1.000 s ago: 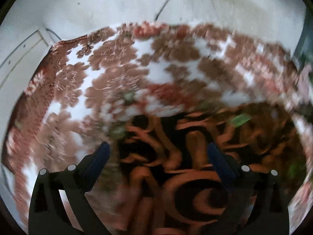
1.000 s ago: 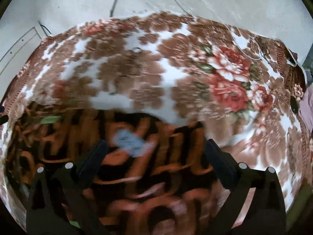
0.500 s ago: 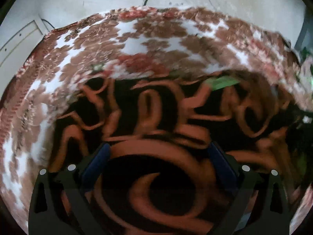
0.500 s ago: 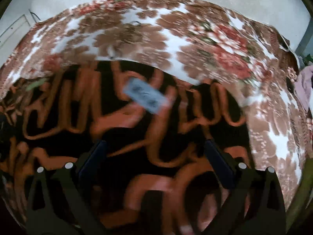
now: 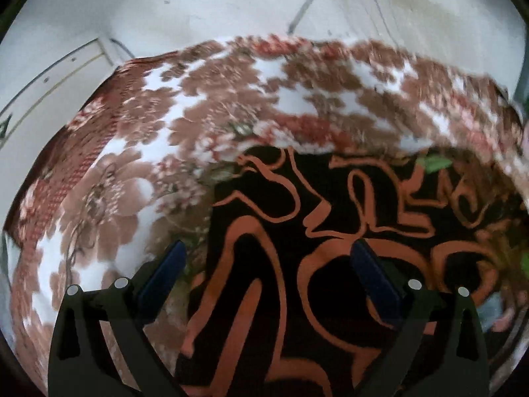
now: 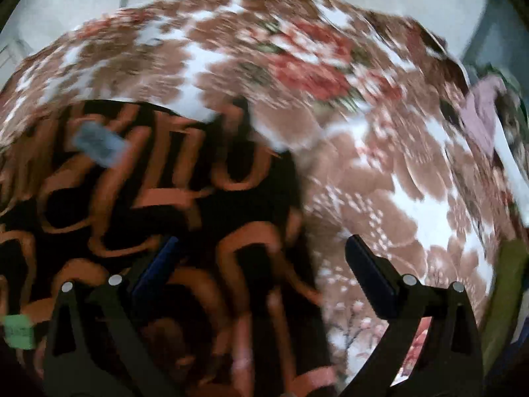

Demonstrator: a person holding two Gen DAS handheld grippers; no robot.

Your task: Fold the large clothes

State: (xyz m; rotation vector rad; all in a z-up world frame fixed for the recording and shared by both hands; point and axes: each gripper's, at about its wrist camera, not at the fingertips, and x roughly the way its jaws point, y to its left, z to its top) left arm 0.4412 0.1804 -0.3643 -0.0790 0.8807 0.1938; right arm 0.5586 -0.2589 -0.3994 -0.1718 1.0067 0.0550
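A black garment with orange swirling lines [image 5: 330,231] lies flat on a floral blanket [image 5: 139,172]. In the left wrist view its left edge runs down between my fingers, and my left gripper [image 5: 267,254] hangs open over that edge with nothing held. The right wrist view shows the same garment [image 6: 158,192] filling the lower left, its right edge between my fingers. My right gripper [image 6: 261,248] is open above that edge, empty. A grey label [image 6: 99,144] and a green tag [image 6: 18,330] sit on the cloth. Both views are motion-blurred.
The brown, white and red floral blanket [image 6: 396,165] covers the whole surface under the garment. A pale wall [image 5: 231,3] with a dark cable rises behind it. A pink and an olive cloth [image 6: 482,115] lie at the far right edge.
Both grippers, open throughout, have swung outward: the left now sits over the garment's left edge, the right over its right edge. Half a second ago the garment filled both views.
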